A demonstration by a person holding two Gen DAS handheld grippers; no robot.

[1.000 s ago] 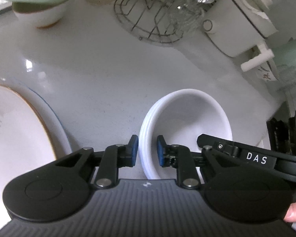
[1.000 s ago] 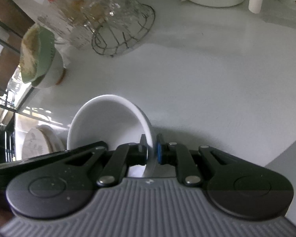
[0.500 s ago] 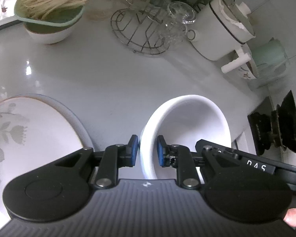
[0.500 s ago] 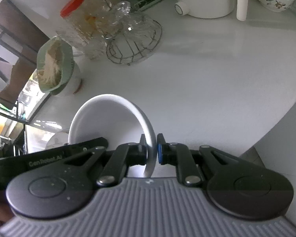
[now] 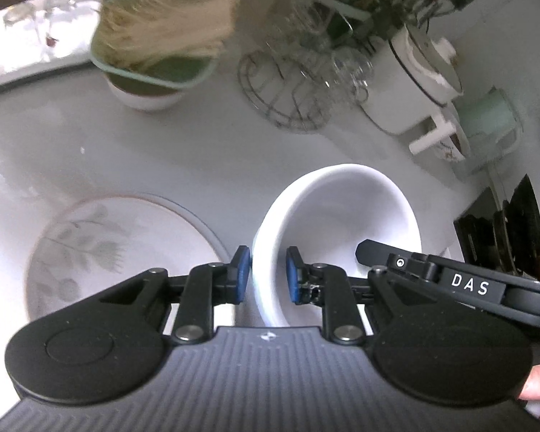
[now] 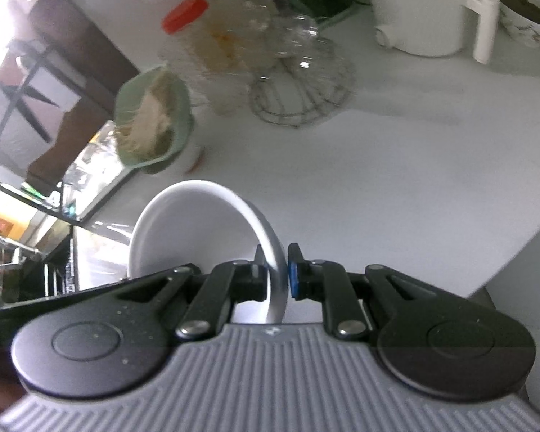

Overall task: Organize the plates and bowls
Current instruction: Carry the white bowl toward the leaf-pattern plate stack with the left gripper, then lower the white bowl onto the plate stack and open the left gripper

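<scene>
Blue-padded fingers of the left gripper pinch one side of the white bowl rim; right gripper pinches the opposite wall. Bowl: held tilted between both, apparently clear of the white worktop. Beside it, lower left: floral plate. Beyond: wire rack with glassware, green colander on a small bowl, white pot. Risk, judged: glazed rim may slip from either pinch if the hands diverge, dropping the bowl onto the plate.
</scene>
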